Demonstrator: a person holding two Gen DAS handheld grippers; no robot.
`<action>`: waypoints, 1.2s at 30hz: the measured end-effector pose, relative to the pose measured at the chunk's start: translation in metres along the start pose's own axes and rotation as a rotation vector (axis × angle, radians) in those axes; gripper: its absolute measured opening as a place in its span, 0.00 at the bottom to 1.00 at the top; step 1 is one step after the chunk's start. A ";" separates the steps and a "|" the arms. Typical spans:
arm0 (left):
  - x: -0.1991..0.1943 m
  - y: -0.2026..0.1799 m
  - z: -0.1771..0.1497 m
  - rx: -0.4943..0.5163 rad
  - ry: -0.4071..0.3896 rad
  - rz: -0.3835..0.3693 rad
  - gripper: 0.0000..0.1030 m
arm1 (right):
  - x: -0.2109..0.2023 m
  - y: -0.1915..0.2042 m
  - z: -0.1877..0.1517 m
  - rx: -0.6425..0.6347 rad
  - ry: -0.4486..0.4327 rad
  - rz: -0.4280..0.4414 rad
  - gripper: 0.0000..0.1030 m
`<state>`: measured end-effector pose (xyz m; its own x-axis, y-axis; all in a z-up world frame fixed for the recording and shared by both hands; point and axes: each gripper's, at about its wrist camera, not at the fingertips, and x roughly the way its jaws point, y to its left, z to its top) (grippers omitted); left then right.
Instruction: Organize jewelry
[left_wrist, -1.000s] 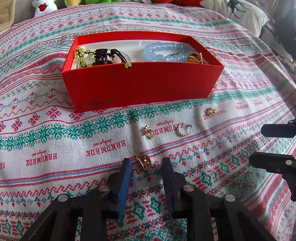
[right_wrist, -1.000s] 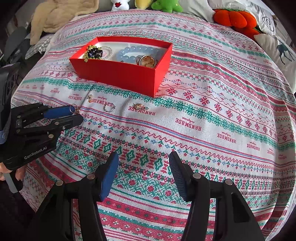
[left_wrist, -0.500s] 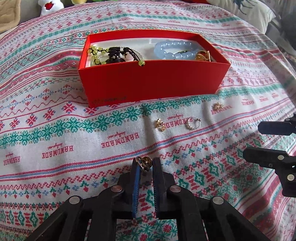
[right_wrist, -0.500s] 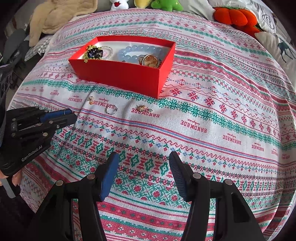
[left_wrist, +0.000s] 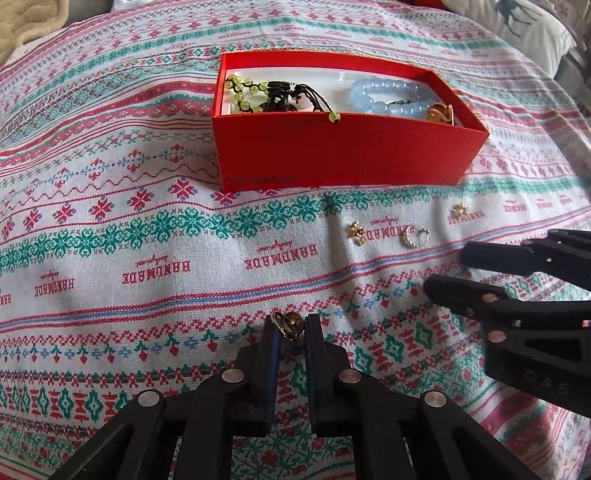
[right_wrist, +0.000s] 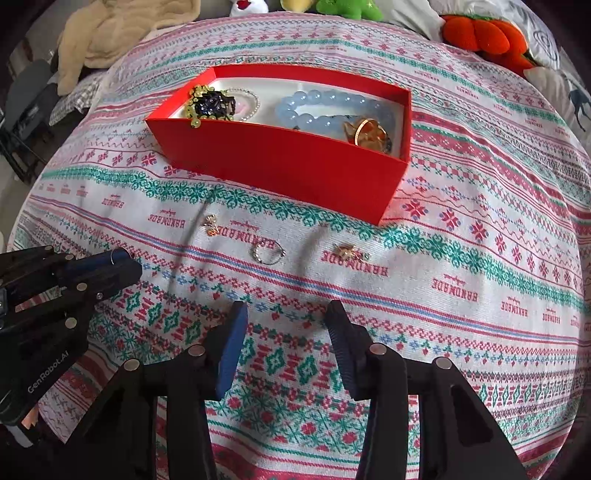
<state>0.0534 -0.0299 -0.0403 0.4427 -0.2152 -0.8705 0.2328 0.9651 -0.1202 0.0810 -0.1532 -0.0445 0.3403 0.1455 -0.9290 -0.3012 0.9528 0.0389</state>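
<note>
My left gripper (left_wrist: 289, 326) is shut on a small gold ring (left_wrist: 288, 325), held just above the patterned cloth in front of the red box (left_wrist: 347, 155). The box holds a green bead string, a dark ornament, a blue bead bracelet (left_wrist: 388, 96) and gold pieces. On the cloth before the box lie a gold earring (right_wrist: 211, 226), a silver beaded hoop (right_wrist: 269, 254) and a gold charm (right_wrist: 349, 252). My right gripper (right_wrist: 286, 314) hovers short of the hoop, its jaws closing with nothing between them.
Stuffed toys, among them an orange one (right_wrist: 484, 37), and pillows line the far edge of the bed. A beige blanket (right_wrist: 110, 33) lies at the far left. The left gripper (right_wrist: 122, 262) shows at the left in the right wrist view.
The left jaws shut on the gold ring and lifted it slightly. The right gripper moved forward toward the hoop and the box, and its jaws narrowed.
</note>
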 end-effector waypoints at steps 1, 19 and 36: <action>0.000 0.000 0.000 -0.001 0.003 0.000 0.07 | 0.002 0.003 0.003 -0.003 -0.004 0.003 0.38; -0.026 0.033 -0.023 -0.039 0.014 -0.005 0.07 | 0.017 0.012 0.026 -0.001 -0.060 -0.016 0.20; -0.031 0.033 -0.023 -0.037 0.025 0.005 0.07 | 0.012 0.010 0.021 0.001 -0.048 -0.009 0.06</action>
<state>0.0280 0.0123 -0.0285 0.4224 -0.2065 -0.8826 0.1980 0.9712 -0.1325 0.1011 -0.1366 -0.0475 0.3853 0.1496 -0.9106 -0.2974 0.9543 0.0309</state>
